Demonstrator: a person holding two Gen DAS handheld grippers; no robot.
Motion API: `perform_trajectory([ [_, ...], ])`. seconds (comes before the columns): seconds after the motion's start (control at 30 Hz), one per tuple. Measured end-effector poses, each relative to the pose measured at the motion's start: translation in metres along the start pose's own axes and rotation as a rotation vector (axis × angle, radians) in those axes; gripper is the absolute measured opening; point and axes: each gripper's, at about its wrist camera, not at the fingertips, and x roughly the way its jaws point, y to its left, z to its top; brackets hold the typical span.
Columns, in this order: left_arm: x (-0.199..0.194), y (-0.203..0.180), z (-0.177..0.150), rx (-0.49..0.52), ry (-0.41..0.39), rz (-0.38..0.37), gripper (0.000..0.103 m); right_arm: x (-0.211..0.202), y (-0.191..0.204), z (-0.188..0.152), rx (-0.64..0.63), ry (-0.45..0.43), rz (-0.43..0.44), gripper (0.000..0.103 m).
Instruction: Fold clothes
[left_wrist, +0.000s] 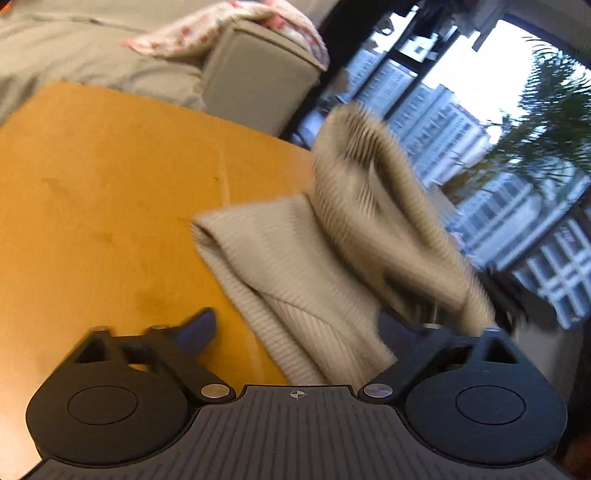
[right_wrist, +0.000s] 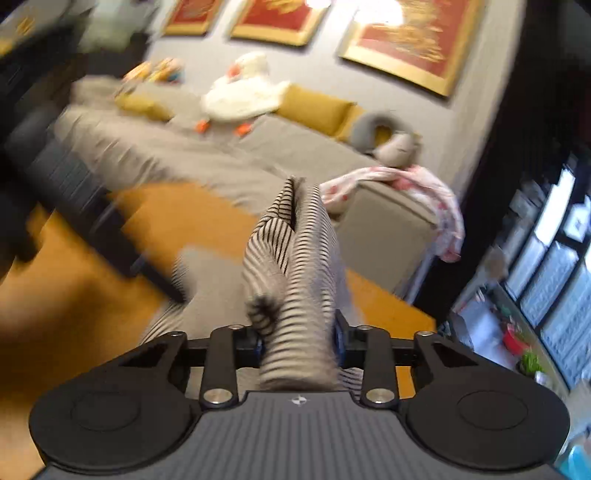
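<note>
With our left gripper (left_wrist: 295, 325) half open around the ribbed cream sweater (left_wrist: 295, 258) on the yellow table (left_wrist: 92, 184), gripping nothing yet, we should pinch its edge firmly while our right gripper (right_wrist: 298, 341), clamped on a raised fold, lifts evenly

Ahead of your left claw (left_wrist: 295, 325) the table (left_wrist: 92, 206) spreads to the left, and the sweater (left_wrist: 314, 258) lies on it between the fingers, rising to the right. Beyond the table stands the sofa (left_wrist: 255, 85), a blanket (left_wrist: 221, 29) draped over its arm. Your right claw (right_wrist: 298, 341) has sweater cloth bunched between its fingers, with the sofa behind it.
</note>
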Motion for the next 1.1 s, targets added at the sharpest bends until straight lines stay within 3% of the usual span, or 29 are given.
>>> perform_trajectory([
  [0.03, 0.003, -0.003, -0.002, 0.002, 0.016, -0.048, 0.066, -0.001, -0.013, 0.005, 0.041, -0.002, -0.006, 0.029],
  [0.13, 0.011, -0.015, -0.006, 0.043, 0.036, -0.135, 0.064, -0.004, -0.044, 0.024, 0.109, -0.02, 0.029, 0.026],
  [0.17, 0.016, -0.017, -0.008, 0.053, 0.037, -0.129, 0.064, -0.008, -0.051, 0.032, 0.125, -0.027, 0.056, 0.025],
  [0.27, 0.028, -0.013, -0.01, 0.036, 0.056, -0.116, 0.06, -0.026, -0.045, 0.055, 0.134, -0.057, 0.258, 0.025],
  [0.37, 0.032, -0.008, -0.01, 0.029, 0.058, -0.122, 0.059, -0.02, -0.024, 0.048, 0.111, 0.017, 0.41, 0.025],
  [0.43, 0.032, -0.008, -0.011, 0.05, 0.056, -0.095, 0.049, -0.01, -0.017, 0.038, 0.104, 0.057, 0.403, 0.025],
  [0.63, 0.031, -0.005, -0.009, 0.054, 0.054, -0.104, 0.053, -0.004, -0.027, 0.029, 0.138, 0.081, 0.353, 0.025],
  [0.8, 0.026, 0.0, -0.009, 0.056, 0.047, -0.102, 0.058, -0.006, -0.02, 0.024, 0.063, 0.078, 0.305, 0.026],
  [0.87, 0.009, 0.007, -0.001, 0.072, -0.002, -0.032, 0.07, -0.008, -0.003, 0.02, -0.043, 0.066, 0.276, 0.027],
  [0.97, -0.028, 0.013, 0.021, 0.089, -0.128, 0.057, 0.07, -0.009, 0.024, 0.012, -0.185, 0.056, 0.238, 0.028],
  [1.1, -0.065, -0.006, 0.054, 0.152, -0.268, -0.015, 0.073, -0.002, 0.061, 0.0, -0.311, 0.072, 0.211, 0.037],
])
